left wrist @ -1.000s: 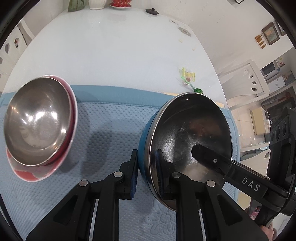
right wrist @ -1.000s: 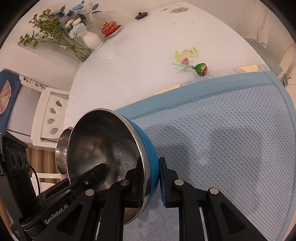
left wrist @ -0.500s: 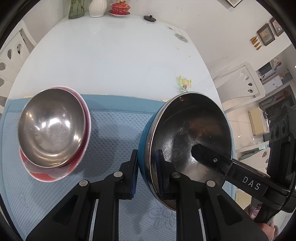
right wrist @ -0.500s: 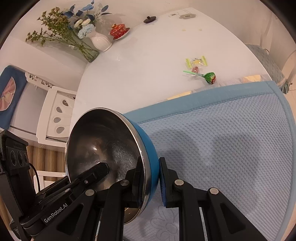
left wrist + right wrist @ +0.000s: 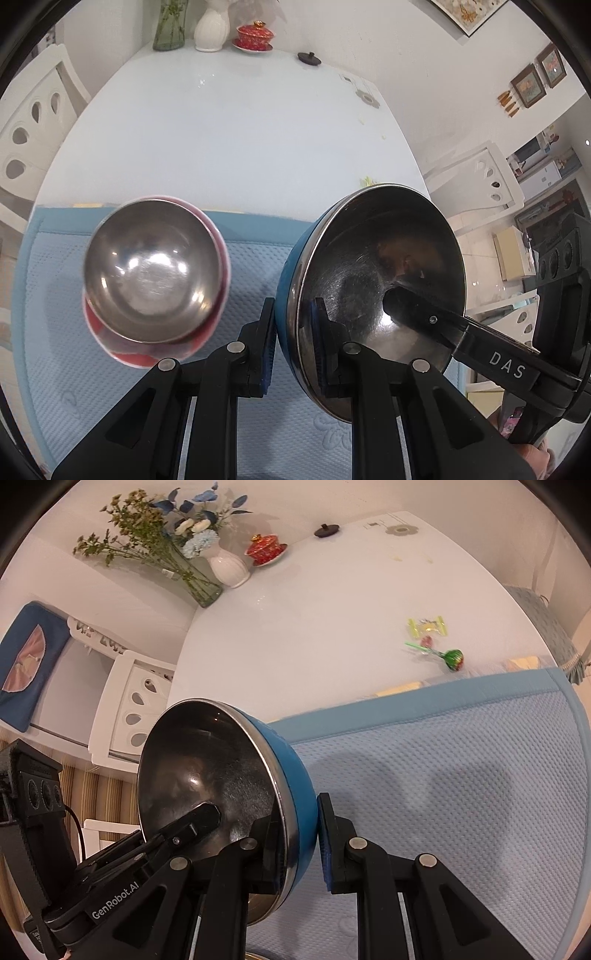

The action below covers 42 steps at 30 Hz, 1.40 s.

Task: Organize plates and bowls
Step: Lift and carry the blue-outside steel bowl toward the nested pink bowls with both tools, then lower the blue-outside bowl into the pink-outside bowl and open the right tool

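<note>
left wrist view shows both the left gripper [image 5: 293, 345] and right gripper [image 5: 301, 843] clamped on the blue bowl's [image 5: 369, 295] rim above the mat [image 5: 251, 266]; keep it level, then lower it squarely into the steel bowl [image 5: 153, 266] near the mat's far left corner.

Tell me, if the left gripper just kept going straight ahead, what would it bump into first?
The left gripper already clamps the blue bowl in its jaws. Beyond it lie the blue mat and the bare white table; the way looks free, though depth is unclear.
</note>
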Each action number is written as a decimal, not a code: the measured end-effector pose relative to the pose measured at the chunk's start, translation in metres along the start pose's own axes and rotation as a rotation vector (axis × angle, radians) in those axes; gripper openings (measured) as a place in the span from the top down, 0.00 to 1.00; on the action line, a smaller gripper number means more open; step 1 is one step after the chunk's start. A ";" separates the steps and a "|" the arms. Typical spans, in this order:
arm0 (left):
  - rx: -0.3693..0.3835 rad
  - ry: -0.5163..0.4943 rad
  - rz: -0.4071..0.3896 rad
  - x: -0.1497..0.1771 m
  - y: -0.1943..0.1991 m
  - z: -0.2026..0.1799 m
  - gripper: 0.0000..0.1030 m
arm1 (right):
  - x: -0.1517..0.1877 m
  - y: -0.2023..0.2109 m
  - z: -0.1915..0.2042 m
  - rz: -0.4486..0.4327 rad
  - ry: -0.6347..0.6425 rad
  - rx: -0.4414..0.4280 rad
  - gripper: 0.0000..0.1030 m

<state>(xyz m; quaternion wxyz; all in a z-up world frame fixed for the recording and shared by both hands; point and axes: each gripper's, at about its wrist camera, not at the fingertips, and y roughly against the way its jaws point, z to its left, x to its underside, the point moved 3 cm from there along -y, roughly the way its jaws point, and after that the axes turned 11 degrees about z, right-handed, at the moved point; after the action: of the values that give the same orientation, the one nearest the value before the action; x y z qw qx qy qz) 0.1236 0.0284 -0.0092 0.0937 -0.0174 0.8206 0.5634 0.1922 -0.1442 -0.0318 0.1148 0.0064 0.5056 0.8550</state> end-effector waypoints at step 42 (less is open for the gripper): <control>-0.015 0.139 -0.001 -0.025 0.015 0.134 0.86 | -0.033 -0.104 0.105 0.135 0.095 0.046 0.85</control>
<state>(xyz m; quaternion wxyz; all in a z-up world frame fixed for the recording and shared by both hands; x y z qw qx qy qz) 0.1638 0.1564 -0.0378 0.0368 -0.0576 0.8209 0.5670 0.2576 -0.0118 -0.0668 0.0326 0.0025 0.5285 0.8483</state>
